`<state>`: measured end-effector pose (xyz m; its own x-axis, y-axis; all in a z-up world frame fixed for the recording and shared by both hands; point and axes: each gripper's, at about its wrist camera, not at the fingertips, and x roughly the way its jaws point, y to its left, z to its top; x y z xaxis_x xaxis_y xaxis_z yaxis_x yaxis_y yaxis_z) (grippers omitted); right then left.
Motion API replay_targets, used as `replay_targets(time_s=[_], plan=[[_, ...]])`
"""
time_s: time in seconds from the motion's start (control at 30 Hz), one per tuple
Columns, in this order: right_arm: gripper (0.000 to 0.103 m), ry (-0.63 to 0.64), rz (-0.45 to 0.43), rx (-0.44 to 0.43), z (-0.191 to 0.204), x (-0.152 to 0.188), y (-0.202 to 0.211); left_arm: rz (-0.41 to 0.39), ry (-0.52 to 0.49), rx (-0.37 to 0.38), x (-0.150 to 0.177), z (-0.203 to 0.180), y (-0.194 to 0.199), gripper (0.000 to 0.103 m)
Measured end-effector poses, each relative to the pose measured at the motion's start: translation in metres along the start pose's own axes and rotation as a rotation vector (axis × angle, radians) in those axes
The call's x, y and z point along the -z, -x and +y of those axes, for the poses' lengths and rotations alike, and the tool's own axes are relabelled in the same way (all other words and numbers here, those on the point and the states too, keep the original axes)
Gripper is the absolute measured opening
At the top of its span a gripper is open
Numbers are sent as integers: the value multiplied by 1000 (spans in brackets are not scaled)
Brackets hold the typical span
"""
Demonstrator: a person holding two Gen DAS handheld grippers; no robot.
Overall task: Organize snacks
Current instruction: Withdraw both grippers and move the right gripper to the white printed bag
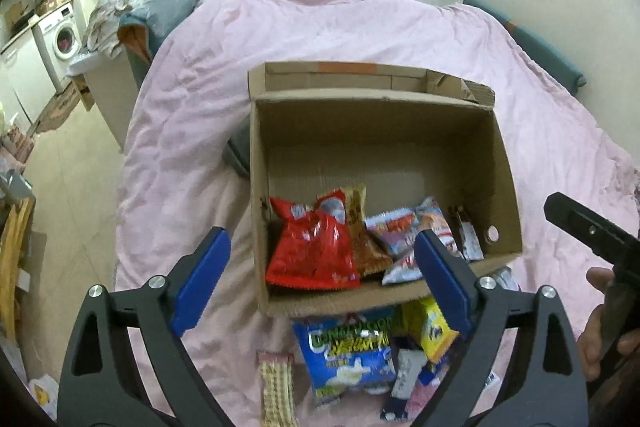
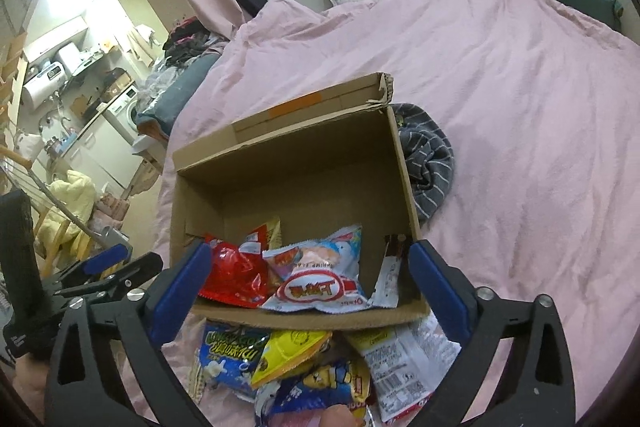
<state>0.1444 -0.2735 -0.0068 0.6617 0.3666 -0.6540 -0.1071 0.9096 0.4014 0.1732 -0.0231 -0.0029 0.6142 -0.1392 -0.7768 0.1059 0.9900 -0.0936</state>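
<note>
The cardboard box [image 1: 384,163] stands open-topped on the pink bedcover [image 1: 192,131], its long axis running left to right across the left wrist view and its rear flap [image 1: 340,77] folded back away from the camera. Inside, the snack packets lie along the near wall: a red bag [image 1: 316,251] at the left with its long axis pointing from the near wall toward the far wall, a brown packet [image 1: 366,243] just beside it, a white and pink packet [image 2: 320,279] in the middle, and a slim dark-and-white bar wrapper [image 2: 388,279] leaning upright in the right corner. The far half of the box floor is bare. Outside the box, touching its near wall, lies a loose heap on the bedcover: a blue bag [image 1: 344,355], a yellow packet [image 2: 288,351], a white packet with a barcode [image 2: 400,367] and a striped wafer pack [image 1: 276,387]; the packets at the bottom edge are cut off and overlapping, and print is too blurred to read. The left gripper [image 1: 322,281] has its jaws spread wide, nothing between the pads, above the near left part of the box. The right gripper [image 2: 304,287] likewise has its jaws spread wide and empty, framing the near wall. A striped grey cloth [image 2: 430,163] lies beside the box's right wall.
</note>
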Motion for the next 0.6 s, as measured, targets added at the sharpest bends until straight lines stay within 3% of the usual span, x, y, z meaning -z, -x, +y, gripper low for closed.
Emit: replay_targets(time_s=[0.6], plan=[[103, -36, 57, 45, -16, 40, 28, 124, 85, -55, 52, 27, 14, 91]])
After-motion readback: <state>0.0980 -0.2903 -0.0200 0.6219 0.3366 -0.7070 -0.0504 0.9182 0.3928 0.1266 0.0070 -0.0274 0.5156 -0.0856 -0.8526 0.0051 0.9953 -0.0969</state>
